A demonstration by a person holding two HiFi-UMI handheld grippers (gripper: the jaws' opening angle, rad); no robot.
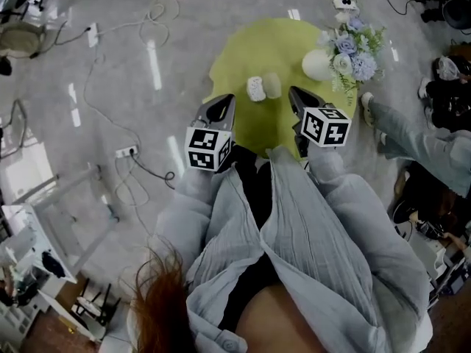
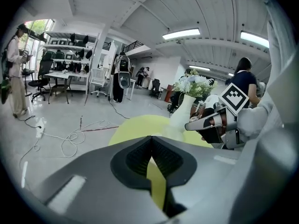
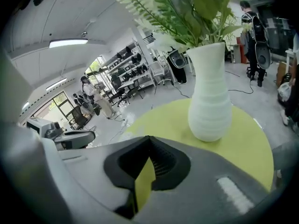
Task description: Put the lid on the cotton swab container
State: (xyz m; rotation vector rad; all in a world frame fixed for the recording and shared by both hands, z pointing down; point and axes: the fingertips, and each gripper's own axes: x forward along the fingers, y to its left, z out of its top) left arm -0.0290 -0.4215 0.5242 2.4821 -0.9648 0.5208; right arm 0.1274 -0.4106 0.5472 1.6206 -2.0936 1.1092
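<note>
On the round yellow-green table [image 1: 243,127] stands a small white cotton swab container [image 1: 255,89], and a translucent lid [image 1: 273,85] sits just right of it, apart. My left gripper [image 1: 227,103] hovers at the table's near left, short of the container, shut and empty. My right gripper [image 1: 296,94] is held near the lid's right side, also shut with nothing in it. In the left gripper view the jaws [image 2: 150,138] meet over the tabletop, with the right gripper [image 2: 208,122] ahead to the right. The right gripper view shows its shut jaws [image 3: 148,138]; container and lid are hidden there.
A white vase [image 1: 319,65] [image 3: 210,97] [image 2: 182,110] of blue and white flowers stands at the table's far right. Cables and a power strip [image 1: 125,151] lie on the grey floor to the left. A seated person's leg [image 1: 401,127] reaches in at the right.
</note>
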